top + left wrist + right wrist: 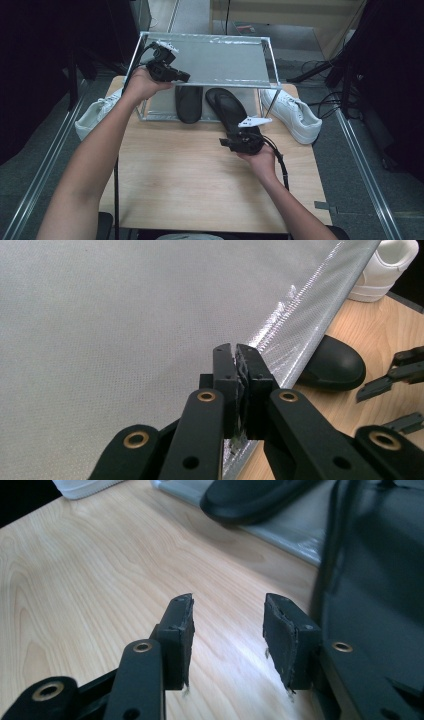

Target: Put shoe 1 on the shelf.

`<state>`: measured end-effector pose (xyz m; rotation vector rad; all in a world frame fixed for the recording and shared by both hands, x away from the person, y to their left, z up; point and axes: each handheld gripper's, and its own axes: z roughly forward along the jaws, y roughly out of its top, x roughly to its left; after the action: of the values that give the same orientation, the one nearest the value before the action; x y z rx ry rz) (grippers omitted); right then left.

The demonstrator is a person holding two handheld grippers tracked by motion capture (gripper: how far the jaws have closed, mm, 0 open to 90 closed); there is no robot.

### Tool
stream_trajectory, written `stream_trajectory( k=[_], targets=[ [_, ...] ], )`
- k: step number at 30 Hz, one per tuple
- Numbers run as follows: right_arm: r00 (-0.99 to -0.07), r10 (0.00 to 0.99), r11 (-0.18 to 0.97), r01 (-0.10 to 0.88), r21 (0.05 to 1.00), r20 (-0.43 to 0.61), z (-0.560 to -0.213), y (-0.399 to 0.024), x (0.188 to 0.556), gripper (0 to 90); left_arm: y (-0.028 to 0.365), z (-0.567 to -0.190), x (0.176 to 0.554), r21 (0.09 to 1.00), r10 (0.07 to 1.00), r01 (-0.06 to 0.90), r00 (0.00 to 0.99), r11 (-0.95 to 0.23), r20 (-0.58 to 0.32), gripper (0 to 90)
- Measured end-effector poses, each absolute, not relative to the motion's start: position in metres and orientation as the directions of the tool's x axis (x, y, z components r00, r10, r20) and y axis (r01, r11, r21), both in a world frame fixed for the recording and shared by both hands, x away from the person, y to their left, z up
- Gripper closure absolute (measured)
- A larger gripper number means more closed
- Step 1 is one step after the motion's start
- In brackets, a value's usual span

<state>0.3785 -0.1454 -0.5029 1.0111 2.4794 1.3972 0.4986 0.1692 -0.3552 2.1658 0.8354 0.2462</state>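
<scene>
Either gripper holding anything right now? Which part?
Left gripper is shut on the front edge of the rack's top shelf. Right gripper is open over the table, holding nothing.

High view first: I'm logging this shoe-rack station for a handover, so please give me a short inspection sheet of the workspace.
Surface: wooden table, front bare.
Job's things: metal shoe rack at the back; two black shoes on its lower level.
Clutter: white sneakers either side of the rack.
Grippers: left gripper shut on the rack's silvery top sheet edge; right gripper open, nothing between its jaws, beside the right black shoe.
Cables: black cable trails from the right gripper.
Surroundings: grey floor, dark stands.
</scene>
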Motion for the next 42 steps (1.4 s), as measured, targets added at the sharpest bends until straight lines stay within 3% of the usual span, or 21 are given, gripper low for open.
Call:
stream_trajectory(
  k=[17,20,28,42],
  targets=[
    [-0.71,0.683,0.341,0.519,0.784,0.173,-0.508,-0.208,0.362,59.0,0.17,-0.356,0.499,0.738,0.637,0.484,0.765,-0.47,-0.097,88.0],
    [-0.696,0.709,0.358,0.492,0.794,0.112,-0.509,-0.212,0.363,66.1,0.17,-0.356,0.499,0.738,0.636,0.484,0.765,-0.47,-0.096,87.8],
    [-0.637,0.76,0.32,0.54,0.779,0.13,-0.516,-0.226,0.373,89.6,0.17,-0.356,0.499,0.739,0.637,0.482,0.766,-0.471,-0.094,87.7],
    [-0.586,0.791,0.298,0.619,0.727,0.175,-0.53,-0.224,0.389,90.0,0.171,-0.357,0.5,0.741,0.635,0.488,0.765,-0.461,-0.109,87.4]
  ],
)
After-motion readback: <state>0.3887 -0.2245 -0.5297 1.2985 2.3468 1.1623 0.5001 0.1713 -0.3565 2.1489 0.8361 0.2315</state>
